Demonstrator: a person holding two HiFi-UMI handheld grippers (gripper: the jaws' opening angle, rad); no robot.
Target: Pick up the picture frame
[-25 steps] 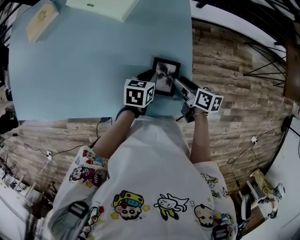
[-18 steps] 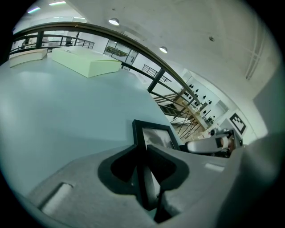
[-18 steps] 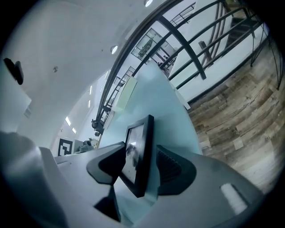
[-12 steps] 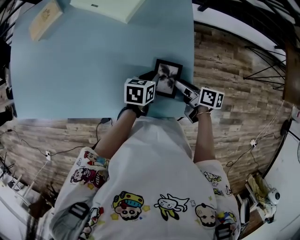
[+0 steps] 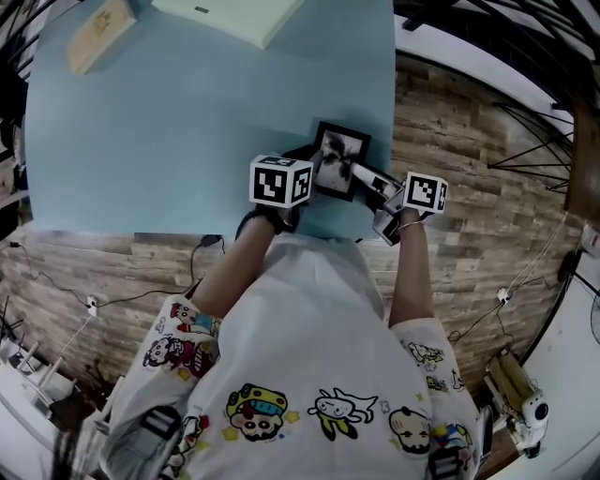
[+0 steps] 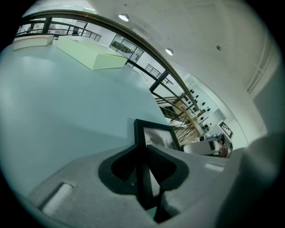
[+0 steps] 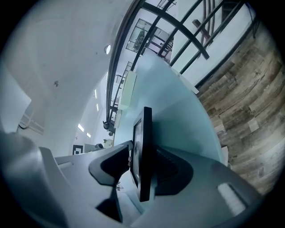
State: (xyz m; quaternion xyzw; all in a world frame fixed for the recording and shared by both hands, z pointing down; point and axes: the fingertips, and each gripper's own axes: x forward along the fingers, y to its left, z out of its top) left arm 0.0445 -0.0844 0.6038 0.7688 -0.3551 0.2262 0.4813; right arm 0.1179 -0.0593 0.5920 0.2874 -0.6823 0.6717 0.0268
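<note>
picture frame (image 5: 340,153) | left tongs (image 6: 143,153) gripping edge | right tongs (image 7: 142,156) closing around it

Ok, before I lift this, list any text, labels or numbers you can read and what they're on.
No readable text anywhere.
Left marker cube: black-and-white squares, no letters.
Right marker cube: same.
Tan box: faint print, too small to read.
Pale green box: small dark mark, too small.
T-shirt: cartoon figures, no lettering legible.
Picture frame: dark image, no words.

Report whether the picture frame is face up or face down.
Face up: in the head view the picture frame shows its dark print inside the black border, over the blue table.
</note>
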